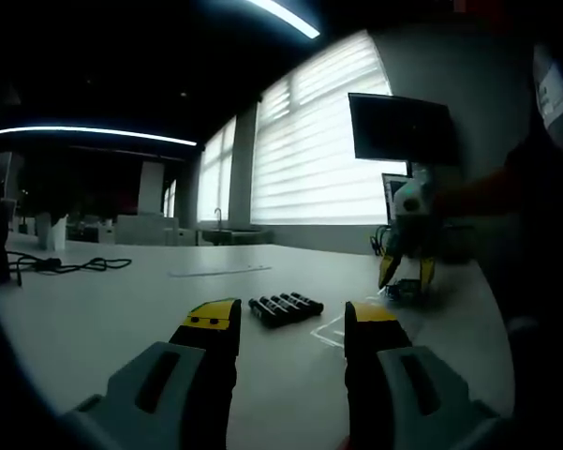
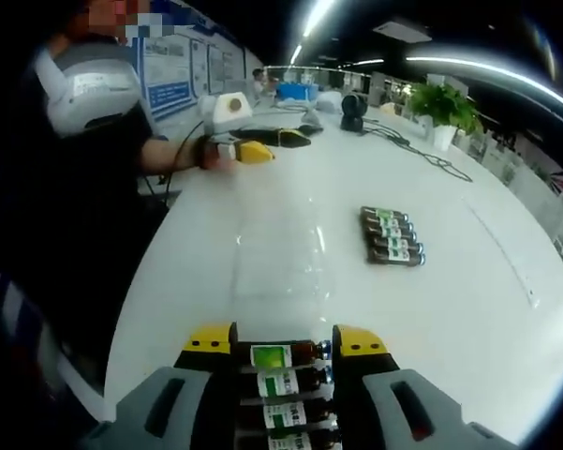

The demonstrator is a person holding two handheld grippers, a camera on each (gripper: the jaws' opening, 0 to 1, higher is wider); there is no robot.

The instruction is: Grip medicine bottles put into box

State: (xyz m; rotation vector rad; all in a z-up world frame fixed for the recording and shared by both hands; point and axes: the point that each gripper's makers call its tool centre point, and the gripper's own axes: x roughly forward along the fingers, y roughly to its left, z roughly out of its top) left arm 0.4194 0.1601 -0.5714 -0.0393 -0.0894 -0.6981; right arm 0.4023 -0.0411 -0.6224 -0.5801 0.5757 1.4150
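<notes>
White table bears 4 medicine bottles, cable.

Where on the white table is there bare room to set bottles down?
The white table is bare to the right of the four loose brown medicine bottles. A clear plastic box fills the stretch between them and the left gripper. It is crowded at the right gripper, among more brown bottles, and by the black cable.

White surface beneath strip ceiling lights. Blinded windows stand behind it, a dark monitor beside them. Potted plant and black cables at the surface's far edge; posters on the wall.
</notes>
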